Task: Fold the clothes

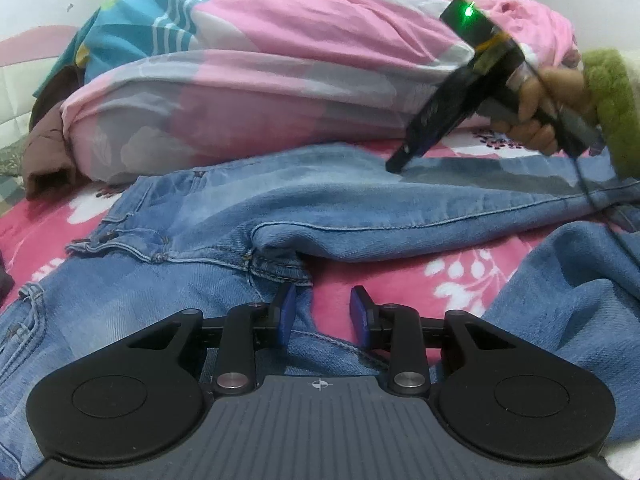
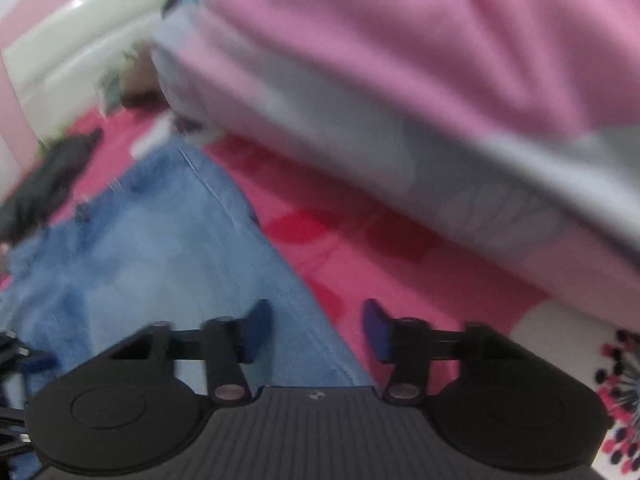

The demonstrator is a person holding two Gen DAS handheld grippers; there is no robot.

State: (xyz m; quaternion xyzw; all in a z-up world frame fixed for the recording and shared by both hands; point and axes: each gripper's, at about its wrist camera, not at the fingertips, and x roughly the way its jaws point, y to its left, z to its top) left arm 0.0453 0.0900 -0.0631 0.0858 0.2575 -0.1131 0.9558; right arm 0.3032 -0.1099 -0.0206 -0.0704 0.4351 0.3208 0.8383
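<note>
A bed covered with a bright pink sheet (image 1: 360, 276) printed with white leaf sprigs is the working surface. The jeans (image 1: 280, 204), light blue denim, lie spread across this sheet, waistband toward the left of the left wrist view, one leg running off to the right and another fold of denim in the lower right corner. Behind the jeans, a bulky rolled quilt (image 1: 256, 84) in pink, grey and white with a teal striped patch lies along the far side of the bed. A brown garment (image 1: 48, 148) pokes out at the quilt's left end. Beyond the quilt a pale wall with chipped spots shows, with a cream quilted headboard panel to the left. No readable writing or brand appears anywhere; the only mark is a small crosshair symbol on each tool's body.

The left gripper (image 1: 323, 312) hovers just over the jeans near the crotch seam, its blue pads apart by a narrow gap, nothing clamped. The right gripper (image 2: 316, 326), held by a hand (image 1: 544, 108) in a green fuzzy sleeve, points down at the far leg; its view is blurred, with the jaws parted over the denim edge and sheet, gripping nothing
</note>
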